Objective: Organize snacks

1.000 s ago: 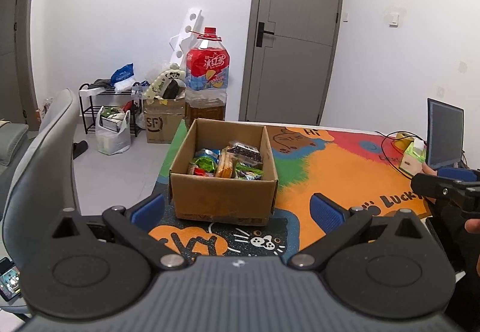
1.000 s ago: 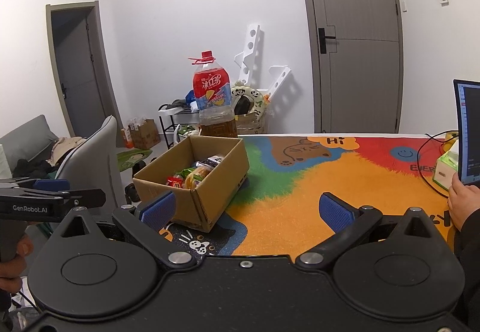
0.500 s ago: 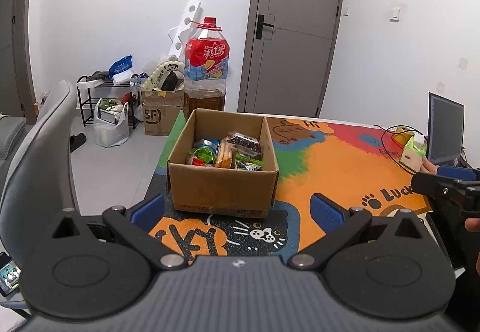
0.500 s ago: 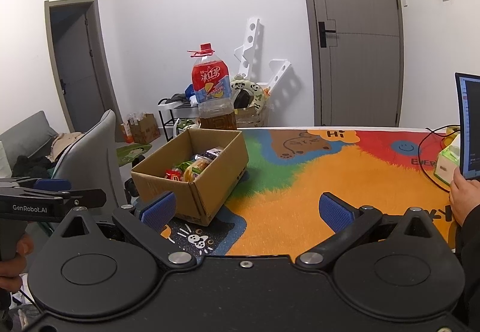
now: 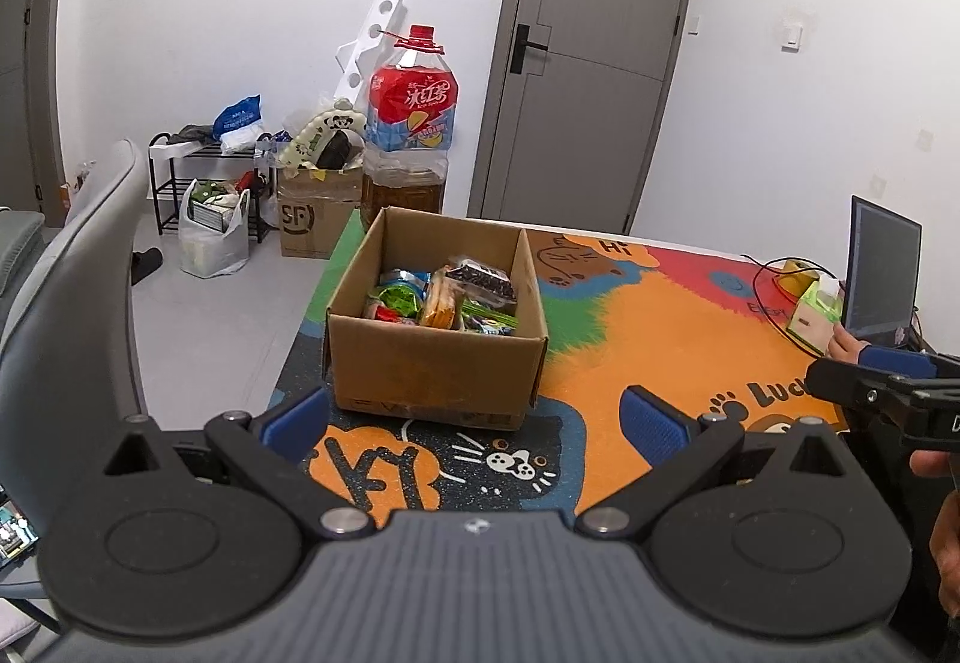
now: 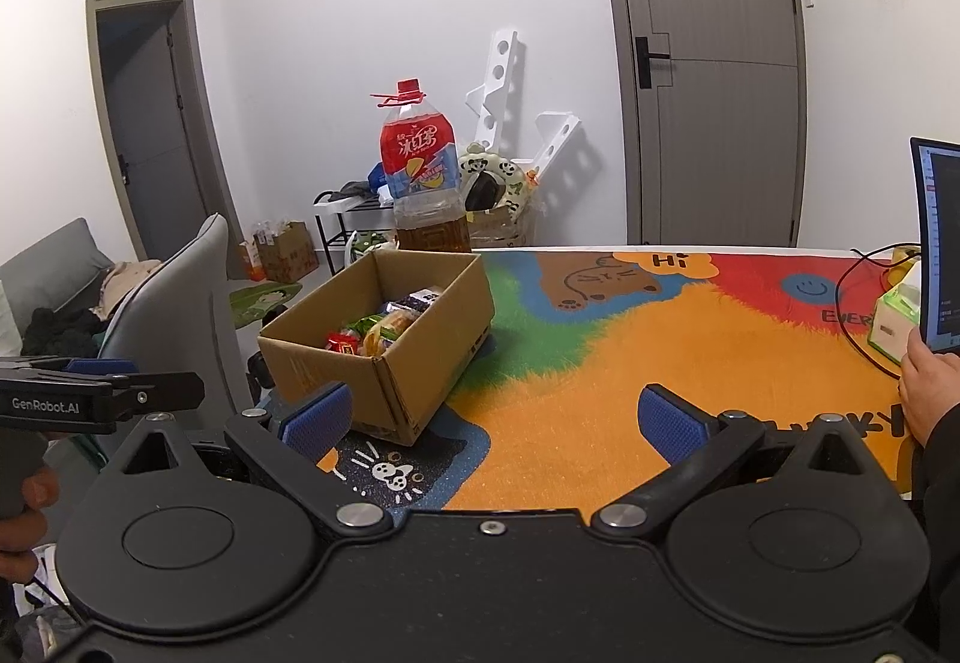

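Note:
A brown cardboard box (image 5: 435,369) (image 6: 414,357) stands on the left part of a colourful table mat (image 5: 660,339) (image 6: 630,357). Several wrapped snacks (image 5: 444,294) (image 6: 384,330) lie inside it. My left gripper (image 5: 474,423) is open, hovering just in front of the box with nothing between its blue pads. My right gripper (image 6: 492,420) is open too, nearer the mat's middle, the box ahead to its left. Each gripper shows at the edge of the other's view.
A large bottle with a red label (image 5: 411,147) (image 6: 423,183) stands behind the box. A laptop (image 5: 879,282), a green tissue box (image 5: 816,312) and a black cable lie at the right, with a hand (image 6: 927,381) there. A grey chair (image 5: 66,339) is on the left.
Both grippers have risen slightly, so the box sits a little lower and farther in both views. Nothing was grasped or released.

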Available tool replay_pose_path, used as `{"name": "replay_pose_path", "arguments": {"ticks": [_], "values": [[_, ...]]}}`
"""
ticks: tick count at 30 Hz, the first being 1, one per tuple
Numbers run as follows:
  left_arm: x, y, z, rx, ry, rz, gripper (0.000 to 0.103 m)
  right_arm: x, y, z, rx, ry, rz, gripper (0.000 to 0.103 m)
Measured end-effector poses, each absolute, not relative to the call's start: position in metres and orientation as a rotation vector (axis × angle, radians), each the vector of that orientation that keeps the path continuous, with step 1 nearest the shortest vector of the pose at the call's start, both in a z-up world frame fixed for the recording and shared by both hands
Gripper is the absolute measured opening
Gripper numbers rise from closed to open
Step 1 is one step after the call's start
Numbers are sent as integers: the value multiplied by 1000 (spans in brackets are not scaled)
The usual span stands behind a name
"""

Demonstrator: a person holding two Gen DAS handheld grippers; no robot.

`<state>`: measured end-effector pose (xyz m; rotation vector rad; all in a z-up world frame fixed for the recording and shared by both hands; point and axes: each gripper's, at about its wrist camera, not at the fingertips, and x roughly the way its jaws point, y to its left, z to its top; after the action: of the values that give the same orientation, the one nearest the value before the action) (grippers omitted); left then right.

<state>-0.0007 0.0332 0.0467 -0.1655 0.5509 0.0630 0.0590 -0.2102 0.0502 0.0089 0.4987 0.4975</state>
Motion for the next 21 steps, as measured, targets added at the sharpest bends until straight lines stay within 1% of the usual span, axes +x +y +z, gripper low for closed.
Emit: {"name": "replay_pose_path", "arguments": {"ticks": [21], "values": [[1, 35, 43, -157, 566, 71, 102, 62, -207, 48, -6, 516, 506, 103]]}}
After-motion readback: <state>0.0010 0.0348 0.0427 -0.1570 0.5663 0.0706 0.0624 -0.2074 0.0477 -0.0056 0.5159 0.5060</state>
